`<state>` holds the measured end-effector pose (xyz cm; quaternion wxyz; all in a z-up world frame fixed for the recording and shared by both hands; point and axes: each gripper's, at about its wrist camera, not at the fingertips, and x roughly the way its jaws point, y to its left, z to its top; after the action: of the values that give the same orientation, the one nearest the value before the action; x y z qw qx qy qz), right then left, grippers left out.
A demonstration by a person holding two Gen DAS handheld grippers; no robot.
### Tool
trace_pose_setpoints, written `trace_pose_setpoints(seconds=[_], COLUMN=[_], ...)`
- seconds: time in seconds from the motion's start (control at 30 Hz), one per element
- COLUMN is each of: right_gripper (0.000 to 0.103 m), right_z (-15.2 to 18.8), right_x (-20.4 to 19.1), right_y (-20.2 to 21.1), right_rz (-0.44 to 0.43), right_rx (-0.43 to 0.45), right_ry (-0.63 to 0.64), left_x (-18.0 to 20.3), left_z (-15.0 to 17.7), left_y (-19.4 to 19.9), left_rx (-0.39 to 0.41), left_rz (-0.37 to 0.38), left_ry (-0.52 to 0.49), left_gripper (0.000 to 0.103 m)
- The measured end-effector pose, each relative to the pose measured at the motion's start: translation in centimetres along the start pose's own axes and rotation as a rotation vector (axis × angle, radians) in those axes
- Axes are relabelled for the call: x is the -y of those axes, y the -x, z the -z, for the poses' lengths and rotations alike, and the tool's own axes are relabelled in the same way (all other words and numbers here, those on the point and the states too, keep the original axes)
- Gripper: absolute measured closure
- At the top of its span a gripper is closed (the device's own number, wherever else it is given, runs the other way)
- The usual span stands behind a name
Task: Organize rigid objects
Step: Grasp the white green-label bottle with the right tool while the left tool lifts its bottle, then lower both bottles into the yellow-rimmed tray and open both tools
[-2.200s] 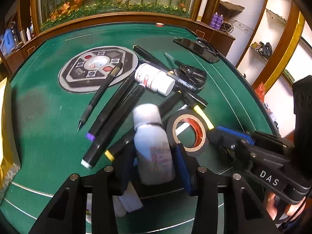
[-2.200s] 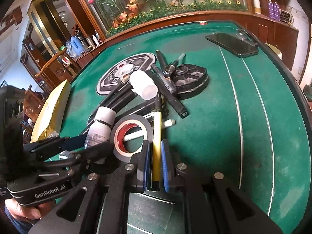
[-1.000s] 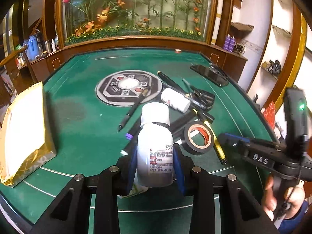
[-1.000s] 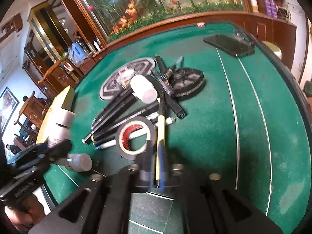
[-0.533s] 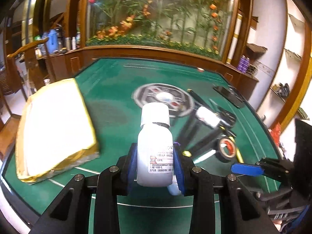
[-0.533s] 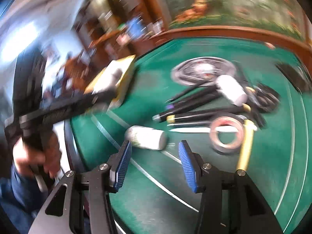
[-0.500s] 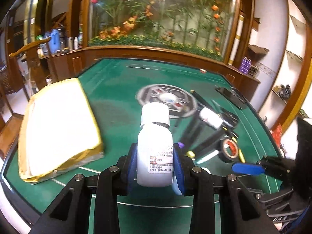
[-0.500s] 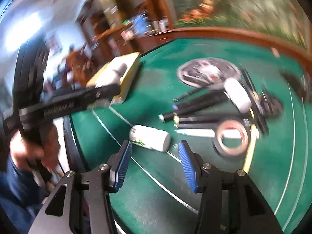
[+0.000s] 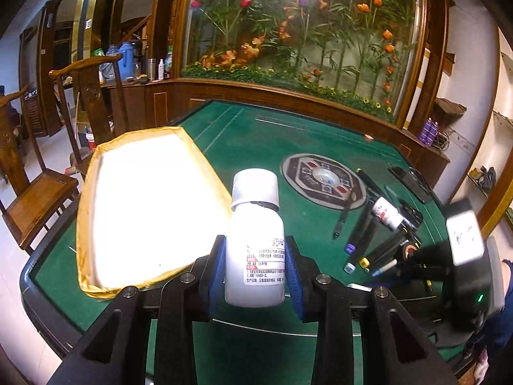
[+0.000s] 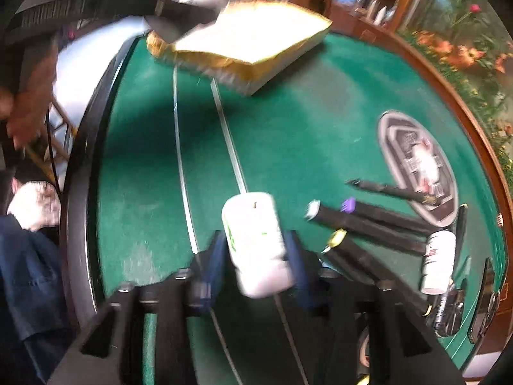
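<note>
My left gripper (image 9: 255,276) is shut on a white pill bottle (image 9: 255,247), upright with its cap up, held above the green table near the gold-edged white box (image 9: 141,205). In the right wrist view my right gripper (image 10: 255,256) has its blue pads on both sides of a second white bottle (image 10: 256,243) lying on the felt, cap toward the camera; the frame is blurred. A third white bottle (image 10: 437,261) lies among black markers (image 10: 368,224) on the right; it also shows in the left wrist view (image 9: 386,213).
A round grey emblem (image 9: 323,181) marks the table centre. Black tape roll (image 9: 408,252), pens and a phone (image 9: 408,179) lie at the right. Wooden chairs (image 9: 41,192) stand off the left edge. The gold box shows in the right wrist view (image 10: 253,41) at the far edge.
The left gripper lifted its bottle and swung left toward the gold box. The right gripper let go of the yellow pen, turned left and moved onto the lying white bottle.
</note>
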<state>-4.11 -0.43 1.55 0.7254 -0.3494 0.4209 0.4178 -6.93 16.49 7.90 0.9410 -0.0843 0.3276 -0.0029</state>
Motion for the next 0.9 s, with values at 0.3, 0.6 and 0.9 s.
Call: trace_pose_setpoints(seconds=[0.3,0.6,0.9], right_gripper=[0.070,0.070,0.070], right_z=[-3.1,-15.4,-27.5], right_x=[2.8,5.8,9.2], right_y=[4.3,2.4,-7.9], right_rz=[-0.084,-0.124,-0.114], right_rx=[0.164,0.223,0.129], right_ry=[-0.311,-0.493,-0.604], left_x=[-4.2,-10.1,-14.8], left_z=[-2.4,-6.8,-7.4], left_y=[0.0,-4.4,-12.2], left_rx=[0.022,-0.042,-0.186], left_rz=[-0.036,-0.099,-0.135], left_ry=[0.030,0.076,0.210], left_gripper=[0.067,0.067,0.067])
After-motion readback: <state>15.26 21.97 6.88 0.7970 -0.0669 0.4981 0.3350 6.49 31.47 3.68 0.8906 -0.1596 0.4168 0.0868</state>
